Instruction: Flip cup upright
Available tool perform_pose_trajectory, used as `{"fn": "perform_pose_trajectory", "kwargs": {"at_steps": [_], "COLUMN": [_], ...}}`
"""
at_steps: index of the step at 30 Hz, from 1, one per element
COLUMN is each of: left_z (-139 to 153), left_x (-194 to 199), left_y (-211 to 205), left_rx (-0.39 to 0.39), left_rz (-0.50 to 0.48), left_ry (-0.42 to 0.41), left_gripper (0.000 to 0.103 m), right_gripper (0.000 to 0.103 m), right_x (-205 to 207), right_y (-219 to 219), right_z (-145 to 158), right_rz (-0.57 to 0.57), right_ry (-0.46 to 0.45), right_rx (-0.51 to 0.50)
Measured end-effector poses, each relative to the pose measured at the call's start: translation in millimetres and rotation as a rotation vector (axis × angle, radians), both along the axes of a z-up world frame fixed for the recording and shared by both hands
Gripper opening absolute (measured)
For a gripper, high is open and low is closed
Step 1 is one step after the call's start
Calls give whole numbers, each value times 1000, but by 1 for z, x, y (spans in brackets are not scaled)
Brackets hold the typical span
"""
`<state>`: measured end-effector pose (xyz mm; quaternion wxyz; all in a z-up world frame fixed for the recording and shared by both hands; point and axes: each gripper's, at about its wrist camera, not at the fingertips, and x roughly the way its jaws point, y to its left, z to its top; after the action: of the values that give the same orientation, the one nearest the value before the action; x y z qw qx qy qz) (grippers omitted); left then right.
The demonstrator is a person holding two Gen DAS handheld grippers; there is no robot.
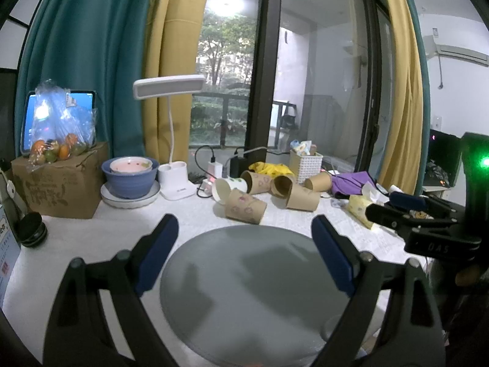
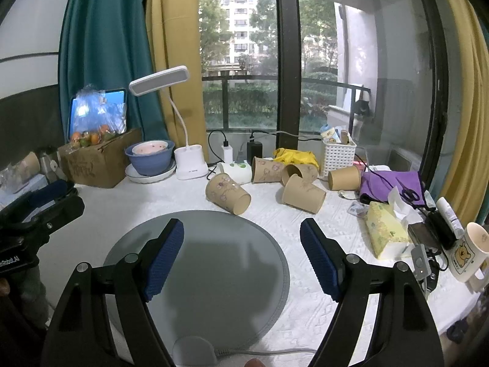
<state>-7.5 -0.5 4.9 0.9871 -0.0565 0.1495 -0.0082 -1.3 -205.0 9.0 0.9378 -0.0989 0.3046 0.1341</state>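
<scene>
We've got the left gripper [image 1: 244, 229] and right gripper [image 2: 243, 232] both hovering over the round grey mat [image 2: 214, 244], fingers spread and holding nothing, with the brown floral paper cup [image 2: 227, 194] lying sideways just past the mat's far edge.

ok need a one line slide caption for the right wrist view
Open right gripper hovers above a grey round mat, facing tipped paper cups on a cluttered white table.

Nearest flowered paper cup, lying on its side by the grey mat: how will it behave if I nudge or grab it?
The flowered paper cup probably rolls in a curve, being tapered and on its side. It looks thin-walled, so the right hand-held gripper could crush it. Likely very light.
</scene>
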Motion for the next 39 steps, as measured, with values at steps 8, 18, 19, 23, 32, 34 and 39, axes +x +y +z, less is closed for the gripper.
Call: {"fn": "perform_pose_trajectory", "kwargs": {"at_steps": [8,18,19,23,32,34,39], "left_z": [0,0,0,0,-1,-1,0], "left_x": [-1,0,0,-1,-1,-1,-1], "left_y": [-2,-1,-2,-1,-1,-1,-1], "left_rx": [1,-2,-2,-4,-8,-8,-9], "left_rz": [0,2,3,3,6,5,5], "left_ry": [-1,-3,-3,-3,-3,-3,-3], "left_gripper": [90,90,90,90,90,90,90], "right_gripper": [81,81,81,81,81,81,81], "right_x": [0,1,1,1,0,0,1], "right_y": [-1,-4,-5,-6,-6,-6,-7], "right_z": [3,5,6,5,5,5,6], "right_rz": [-3,-3,-4,-3,-3,-3,-5], "right_ry": [-5,-8,-8,-8,-11,-10,-11], "right_rx": [-1,1,1,1,2,2,3]}}
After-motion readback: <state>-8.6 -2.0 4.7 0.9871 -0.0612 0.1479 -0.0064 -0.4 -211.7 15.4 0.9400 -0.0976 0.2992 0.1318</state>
